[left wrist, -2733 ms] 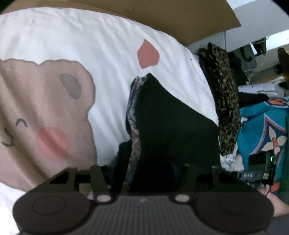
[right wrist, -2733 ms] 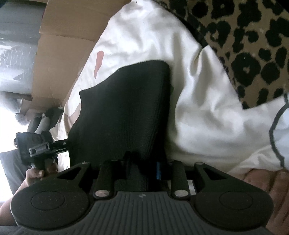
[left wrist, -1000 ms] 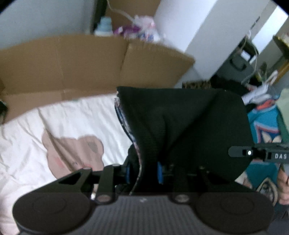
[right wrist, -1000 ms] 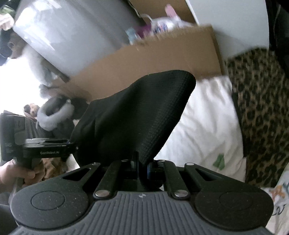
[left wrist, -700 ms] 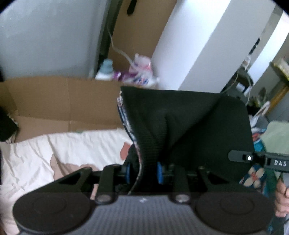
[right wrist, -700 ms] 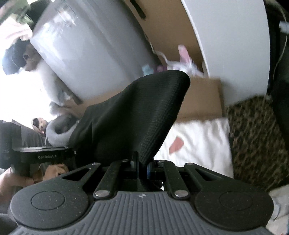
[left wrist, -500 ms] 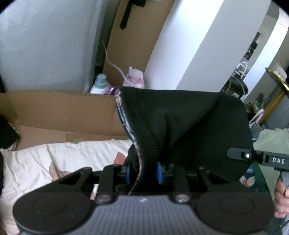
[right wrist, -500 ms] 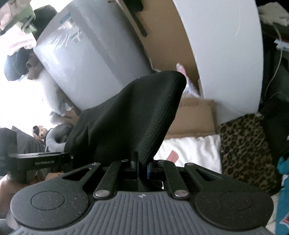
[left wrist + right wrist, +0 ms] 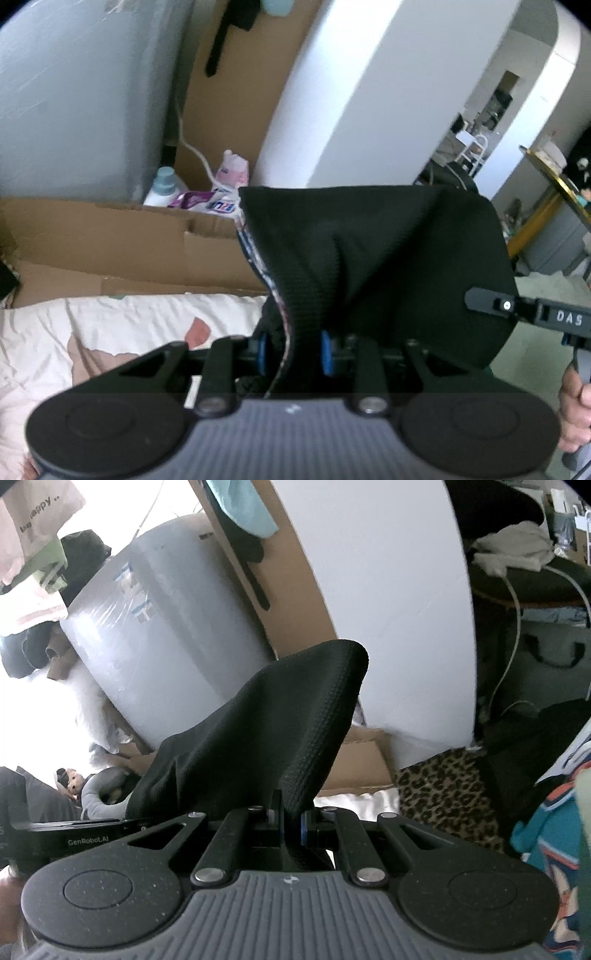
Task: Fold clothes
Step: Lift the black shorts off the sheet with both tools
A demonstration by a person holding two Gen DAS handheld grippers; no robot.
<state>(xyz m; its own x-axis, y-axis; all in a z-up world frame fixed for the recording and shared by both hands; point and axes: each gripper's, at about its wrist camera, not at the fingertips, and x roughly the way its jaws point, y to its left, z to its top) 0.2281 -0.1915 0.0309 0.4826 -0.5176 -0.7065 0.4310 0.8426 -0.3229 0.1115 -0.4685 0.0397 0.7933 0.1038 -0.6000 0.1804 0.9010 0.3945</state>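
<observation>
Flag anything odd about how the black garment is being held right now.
Nothing stands out. The black garment is clamped in the left gripper and the right gripper, stretched between them; no tear or snag is visible.

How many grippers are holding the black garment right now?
2. The left gripper grips a bunched corner of the black garment; the right gripper pinches the other corner.

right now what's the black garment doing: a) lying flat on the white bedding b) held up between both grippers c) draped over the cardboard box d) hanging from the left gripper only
b, the black garment is pinched in the left gripper and in the right gripper, stretched between them above the white bedding.
</observation>
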